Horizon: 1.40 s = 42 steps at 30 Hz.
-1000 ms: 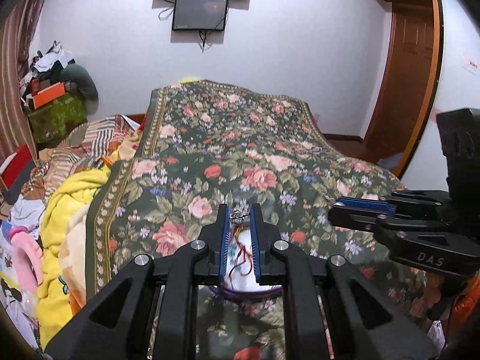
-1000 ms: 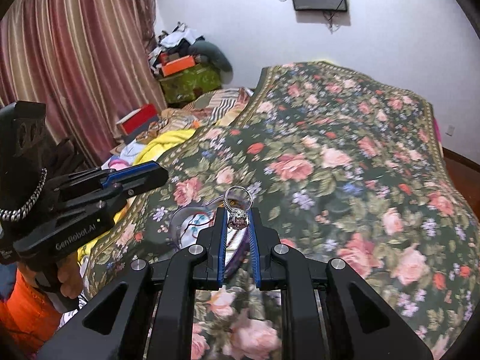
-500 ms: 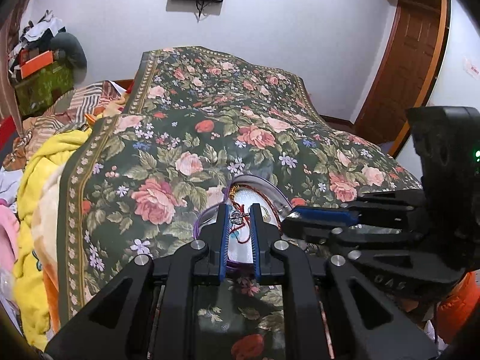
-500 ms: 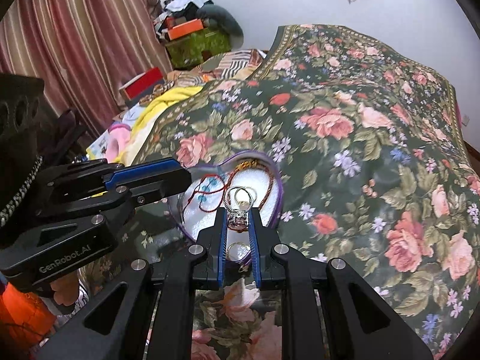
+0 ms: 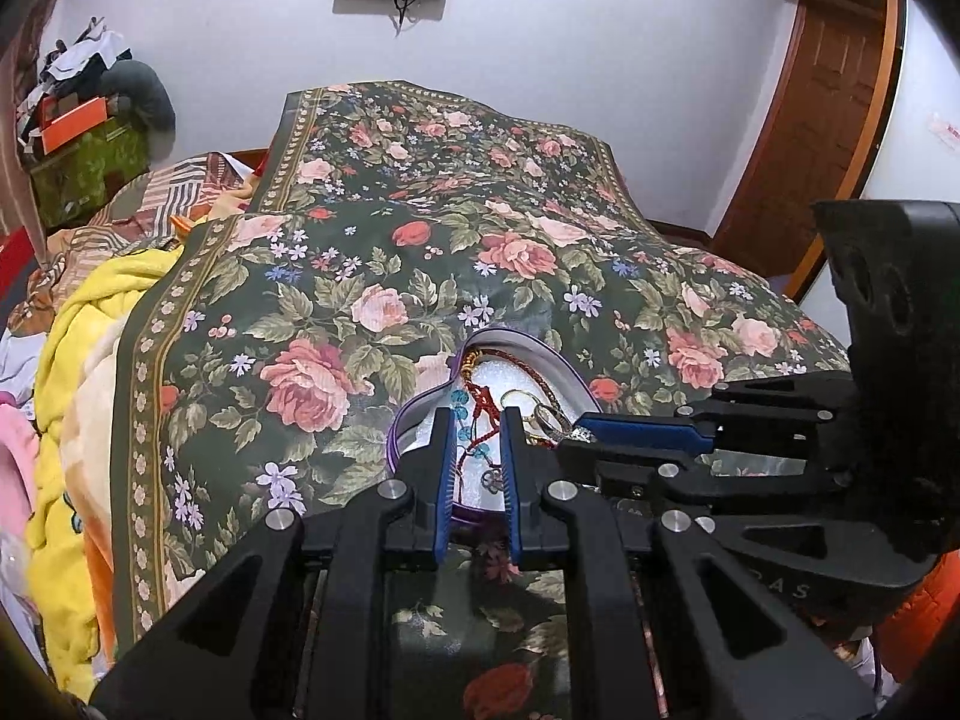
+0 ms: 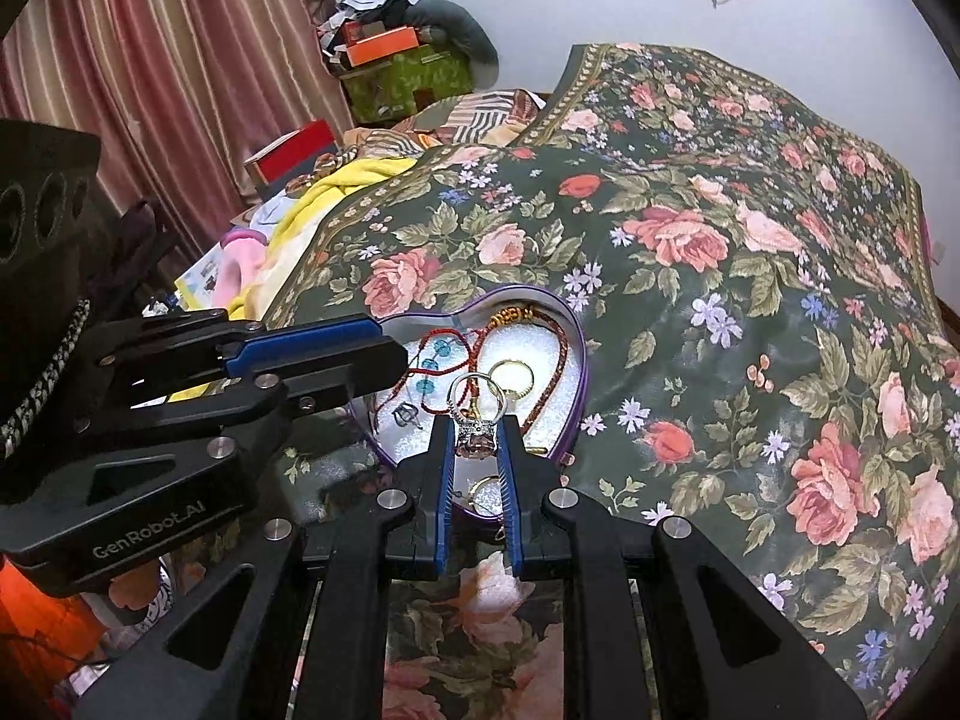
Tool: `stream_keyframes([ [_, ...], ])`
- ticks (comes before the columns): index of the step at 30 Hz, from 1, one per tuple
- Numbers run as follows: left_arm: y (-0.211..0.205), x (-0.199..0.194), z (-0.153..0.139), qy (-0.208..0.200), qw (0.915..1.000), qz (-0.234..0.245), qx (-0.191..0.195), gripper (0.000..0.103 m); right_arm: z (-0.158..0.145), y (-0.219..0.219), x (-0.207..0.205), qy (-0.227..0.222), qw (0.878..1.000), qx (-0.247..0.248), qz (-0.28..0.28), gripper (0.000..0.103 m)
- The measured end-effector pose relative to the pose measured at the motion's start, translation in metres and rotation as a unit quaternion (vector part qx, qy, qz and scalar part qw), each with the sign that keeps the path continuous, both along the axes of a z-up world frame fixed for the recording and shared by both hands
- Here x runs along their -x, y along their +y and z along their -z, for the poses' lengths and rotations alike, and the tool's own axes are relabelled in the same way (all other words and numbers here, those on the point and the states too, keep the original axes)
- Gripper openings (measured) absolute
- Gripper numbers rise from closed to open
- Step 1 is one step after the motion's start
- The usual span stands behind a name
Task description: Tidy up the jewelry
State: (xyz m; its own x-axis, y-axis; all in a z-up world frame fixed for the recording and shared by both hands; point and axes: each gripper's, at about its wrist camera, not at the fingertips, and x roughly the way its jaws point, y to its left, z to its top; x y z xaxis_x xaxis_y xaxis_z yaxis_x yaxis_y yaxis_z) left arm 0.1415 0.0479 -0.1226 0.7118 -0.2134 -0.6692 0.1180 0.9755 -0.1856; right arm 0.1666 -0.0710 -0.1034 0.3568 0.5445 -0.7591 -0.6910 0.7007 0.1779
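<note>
A purple heart-shaped tin (image 6: pixel 576 324) with a white foam lining lies on the floral bedspread. It holds a red cord necklace (image 6: pixel 558 360), a gold ring (image 6: pixel 511 377), blue beads (image 6: pixel 441 348) and a small silver charm (image 6: pixel 405 415). My right gripper (image 6: pixel 475 441) is shut on a silver ring with a pink stone (image 6: pixel 474 435), just above the tin's near edge. My left gripper (image 5: pixel 477 462) hovers over the tin (image 5: pixel 534 348), jaws slightly apart and empty; the silver charm (image 5: pixel 493 480) lies in the tin between them.
The floral bedspread (image 6: pixel 720 252) covers the bed. Yellow and striped blankets (image 5: pixel 78 324) pile up at its left side. A green box with clutter (image 6: pixel 402 78) stands by the curtain. A wooden door (image 5: pixel 822 108) is at the far right.
Both grippers have tilted down and closed in on the tin. My left gripper has let go of the small silver charm, which now lies in the tin. The right still holds the ring.
</note>
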Motion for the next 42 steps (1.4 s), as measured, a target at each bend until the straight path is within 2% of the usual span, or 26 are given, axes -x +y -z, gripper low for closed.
stream_keyframes([
  [5, 0.002, 0.0, -0.002, -0.003, 1.0, -0.008, -0.004, 0.012, -0.001, 0.0, 0.0, 0.005, 1.0, 0.002, 0.0, 0.014],
  [9, 0.006, 0.003, -0.006, -0.01, 0.9998, -0.017, -0.006, 0.023, -0.006, -0.005, 0.0, 0.007, 1.0, -0.008, 0.006, 0.018],
  [11, 0.007, 0.006, -0.01, -0.018, 0.9996, -0.021, -0.007, 0.023, -0.012, -0.01, 0.001, 0.001, 1.0, -0.015, 0.011, 0.018],
  [18, 0.009, 0.024, -0.037, -0.055, 0.9978, -0.036, -0.009, 0.023, -0.048, -0.027, 0.014, -0.036, 0.997, -0.055, 0.035, 0.018],
  [25, 0.003, 0.051, -0.071, -0.099, 0.9942, -0.039, -0.015, 0.023, -0.095, -0.046, 0.042, -0.102, 0.988, -0.098, 0.066, 0.018],
  [30, -0.007, 0.079, -0.103, -0.141, 0.9889, -0.04, -0.025, 0.023, -0.128, -0.061, 0.067, -0.147, 0.977, -0.133, 0.084, 0.018],
  [35, -0.016, 0.116, -0.139, -0.197, 0.9788, -0.046, -0.034, 0.024, -0.154, -0.074, 0.099, -0.198, 0.962, -0.157, 0.105, 0.018],
  [38, -0.02, 0.138, -0.156, -0.23, 0.9709, -0.056, -0.036, 0.034, -0.164, -0.078, 0.115, -0.218, 0.955, -0.167, 0.11, 0.019],
  [40, -0.022, 0.152, -0.166, -0.25, 0.9655, -0.061, -0.036, 0.036, -0.169, -0.08, 0.124, -0.23, 0.951, -0.17, 0.117, 0.027],
  [42, -0.024, 0.161, -0.171, -0.261, 0.9622, -0.065, -0.039, 0.039, -0.173, -0.08, 0.134, -0.253, 0.944, -0.17, 0.13, 0.05],
])
